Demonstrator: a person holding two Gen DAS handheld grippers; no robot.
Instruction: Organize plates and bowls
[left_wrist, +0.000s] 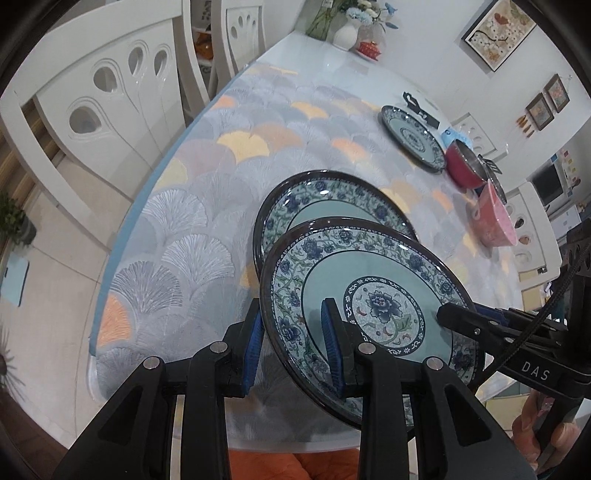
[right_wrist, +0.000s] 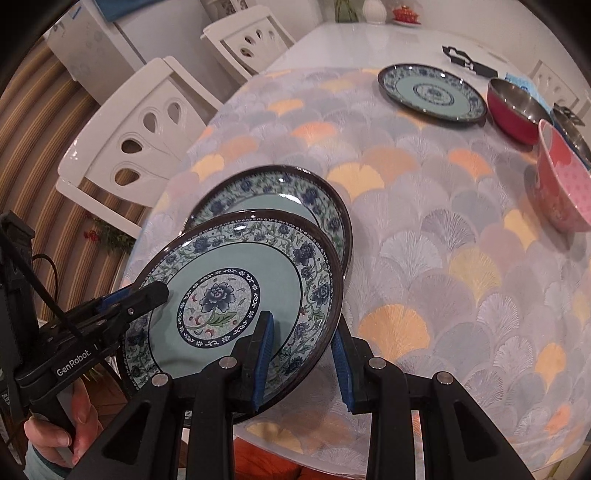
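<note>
A round blue-and-white floral ceramic plate (left_wrist: 369, 306) was held tilted above a matching second plate (left_wrist: 332, 201) lying on the fan-patterned tablecloth (left_wrist: 177, 236), its rim straddled on opposite sides by the left gripper (left_wrist: 291, 347) and the right gripper (right_wrist: 304, 363), both closed on it.

Near plate (left_wrist: 369, 295): teal centre, navy peony medallion, blue-green floral vine band, dark brown rim. Plate behind it (left_wrist: 325, 199): same pattern. Third plate (right_wrist: 432, 92), far beyond the near plate: same teal and blue floral. Right of that: red bowl (right_wrist: 513, 110) with steel inside, pink dotted bowl (right_wrist: 565, 184). Tabletop cloth (right_wrist: 443, 229): grey-white fan scallops, some orange and yellow. Left gripper (left_wrist: 293, 347) and right gripper (right_wrist: 303, 363): black, blue pads. Chairs (left_wrist: 110, 110) white.
</note>
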